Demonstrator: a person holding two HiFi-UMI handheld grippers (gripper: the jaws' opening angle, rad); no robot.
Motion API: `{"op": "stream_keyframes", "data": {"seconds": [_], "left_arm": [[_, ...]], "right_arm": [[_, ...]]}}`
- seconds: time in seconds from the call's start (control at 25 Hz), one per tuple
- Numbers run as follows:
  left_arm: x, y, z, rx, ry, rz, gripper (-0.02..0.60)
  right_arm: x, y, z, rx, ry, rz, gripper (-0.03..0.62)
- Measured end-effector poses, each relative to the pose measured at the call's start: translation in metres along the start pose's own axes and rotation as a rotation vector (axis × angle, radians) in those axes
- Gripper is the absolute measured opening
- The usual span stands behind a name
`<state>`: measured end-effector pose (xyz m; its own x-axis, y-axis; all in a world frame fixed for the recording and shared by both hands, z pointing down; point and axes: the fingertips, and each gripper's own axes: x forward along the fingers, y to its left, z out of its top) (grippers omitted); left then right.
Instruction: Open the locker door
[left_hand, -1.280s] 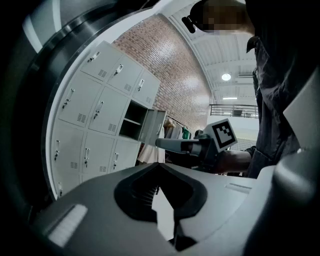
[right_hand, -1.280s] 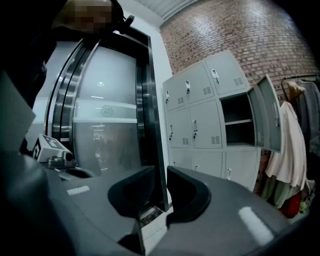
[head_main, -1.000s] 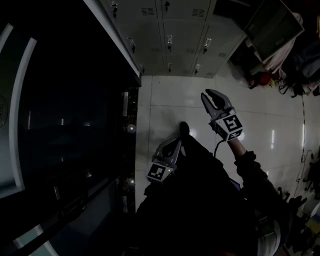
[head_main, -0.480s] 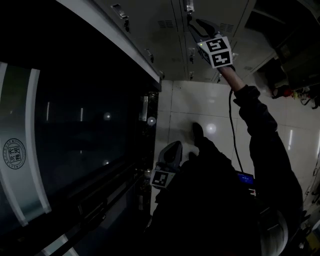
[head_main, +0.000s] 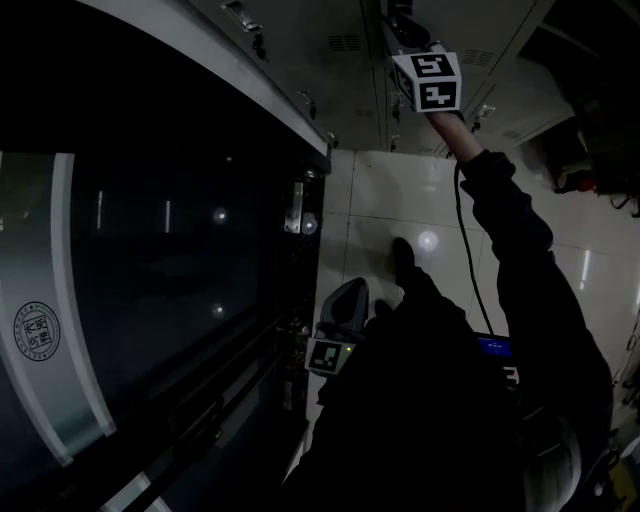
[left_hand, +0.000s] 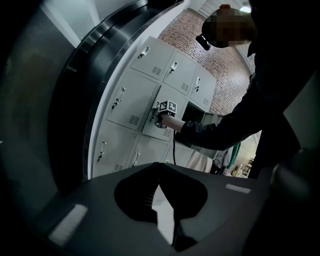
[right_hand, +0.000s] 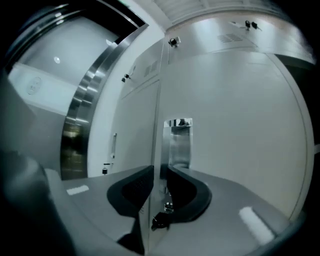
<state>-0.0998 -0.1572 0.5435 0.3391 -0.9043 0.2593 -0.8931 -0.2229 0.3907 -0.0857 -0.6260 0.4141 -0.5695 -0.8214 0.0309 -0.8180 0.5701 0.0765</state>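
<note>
**Pull the door edge round its hinge, not straight out**

The locker door fills the right gripper view. Its free left edge runs upright down the middle, with the shiny handle plate just to the right of that edge. The right gripper is raised to it at arm's length. Its fingers are closed almost tip to tip on that edge, one on either side, below the plate. From the left gripper view the door looks slightly proud of its neighbours, so I judge the opening has only just begun.

To do this well, keep the pinch firm and draw the edge away from the neighbouring locker along an arc about the far hinge side. Let the wrist turn with the door, since a straight tug could slip the fingers off the thin sheet metal.

The left gripper hangs low by the person's body above the tiled floor. Its fingers are closed on nothing, and it is well out of the door's swing.
</note>
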Motion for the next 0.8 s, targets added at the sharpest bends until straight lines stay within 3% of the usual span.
{"op": "stream_keyframes", "data": {"seconds": [0.12, 0.2, 0.24, 0.32, 0.48, 0.6, 0.68, 0.8], "left_arm": [[-0.003, -0.013, -0.004, 0.016, 0.005, -0.066, 0.002], [-0.01, -0.025, -0.007, 0.028, 0.001, -0.116, 0.002], [-0.015, -0.03, -0.008, 0.033, -0.004, -0.142, 0.002], [-0.026, -0.04, -0.014, 0.044, -0.013, -0.191, 0.002], [-0.064, -0.05, -0.035, 0.067, -0.01, -0.243, 0.002], [-0.099, -0.063, -0.05, 0.085, -0.03, -0.258, 0.002], [-0.124, -0.072, -0.062, 0.087, -0.043, -0.26, 0.002], [-0.16, -0.082, -0.084, 0.072, -0.041, -0.259, 0.002]], "right_arm": [[-0.068, 0.028, 0.0, 0.007, -0.051, 0.139, 0.078], [-0.132, 0.031, -0.001, 0.012, -0.096, 0.173, 0.087], [-0.165, 0.022, -0.003, 0.006, -0.106, 0.154, 0.091], [-0.224, -0.007, -0.005, -0.007, -0.11, 0.083, 0.002], [-0.282, -0.06, -0.006, -0.042, -0.03, -0.048, -0.002], [-0.308, -0.076, -0.004, -0.062, 0.025, -0.149, -0.002], [-0.338, -0.055, -0.002, -0.052, 0.022, -0.153, 0.0], [-0.403, 0.029, -0.025, -0.008, 0.031, -0.054, 0.0]]}}
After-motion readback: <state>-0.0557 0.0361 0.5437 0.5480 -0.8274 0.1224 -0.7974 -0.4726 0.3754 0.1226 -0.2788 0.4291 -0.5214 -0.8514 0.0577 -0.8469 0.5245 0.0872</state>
